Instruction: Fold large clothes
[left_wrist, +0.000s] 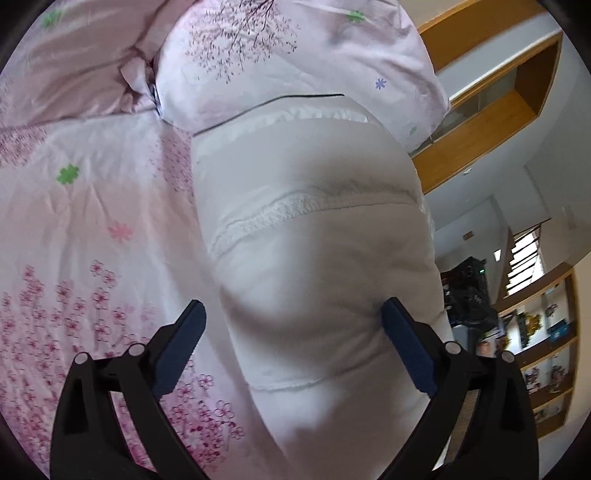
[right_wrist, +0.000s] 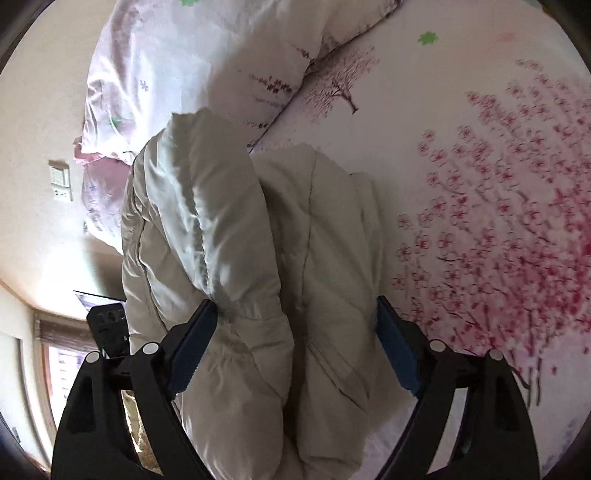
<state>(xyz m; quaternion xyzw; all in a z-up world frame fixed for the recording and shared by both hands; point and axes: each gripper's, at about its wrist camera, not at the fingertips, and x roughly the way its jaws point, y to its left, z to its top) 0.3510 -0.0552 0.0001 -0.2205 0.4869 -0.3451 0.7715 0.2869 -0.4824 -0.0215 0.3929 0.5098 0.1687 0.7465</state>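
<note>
A puffy cream-white padded jacket (left_wrist: 314, 229) lies folded on the bed, with a stitched seam running across it. My left gripper (left_wrist: 291, 314) hovers just over its near part with the jaws wide apart. The left pad stands clear of the cloth and the right pad sits at the jacket's edge. In the right wrist view the jacket (right_wrist: 229, 229) shows a sleeve folded over the quilted body. My right gripper (right_wrist: 295, 314) is open and straddles that bundle. Its left pad rests beside the sleeve fold without pinching it.
The bed sheet (left_wrist: 92, 221) is pink-white with cherry blossom print. A bunched matching duvet (left_wrist: 295, 55) lies beyond the jacket. Wooden shelves (left_wrist: 491, 96) stand past the bed edge. A wall with a switch plate (right_wrist: 61, 184) is on the far side.
</note>
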